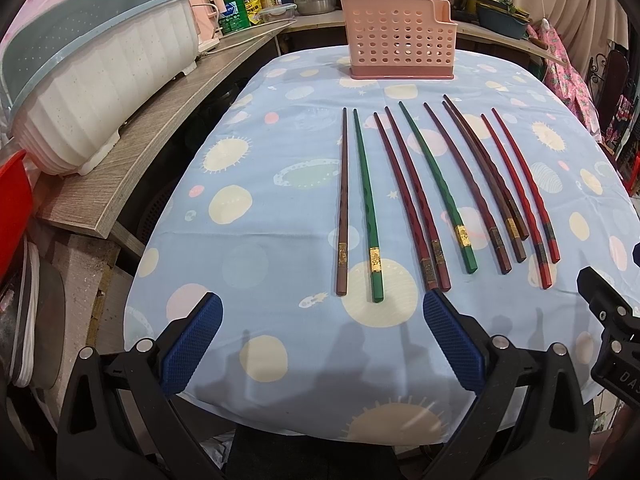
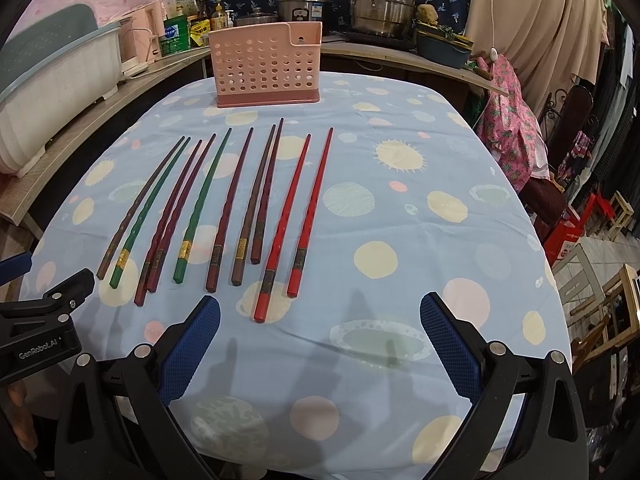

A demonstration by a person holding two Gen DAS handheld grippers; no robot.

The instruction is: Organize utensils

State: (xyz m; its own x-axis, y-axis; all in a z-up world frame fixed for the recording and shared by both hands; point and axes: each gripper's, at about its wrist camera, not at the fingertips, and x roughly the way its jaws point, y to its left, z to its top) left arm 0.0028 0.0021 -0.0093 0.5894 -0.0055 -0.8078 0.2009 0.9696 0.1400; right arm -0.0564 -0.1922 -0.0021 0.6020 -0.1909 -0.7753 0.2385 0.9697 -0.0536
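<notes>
Table [image 1: 248,240] covered by light blue cloth [image 2: 400,280], pastel planet and sun print. Ten chopsticks [image 1: 416,200] in row, left-centre, thick ends near, tips far: brown, green, two maroon, green, three dark brown, two red. Pink perforated utensil holder [image 1: 396,42] upright at far edge, apart from chopstick tips.

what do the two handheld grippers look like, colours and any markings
Both match: the left gripper and right gripper have black plastic bodies with silver round pivot pins and two fingers faced with blue, diamond-textured pads. The left gripper's side, seen from the right wrist camera, carries white "GenRobot.AI" lettering. No cables or sleeves show.
</notes>
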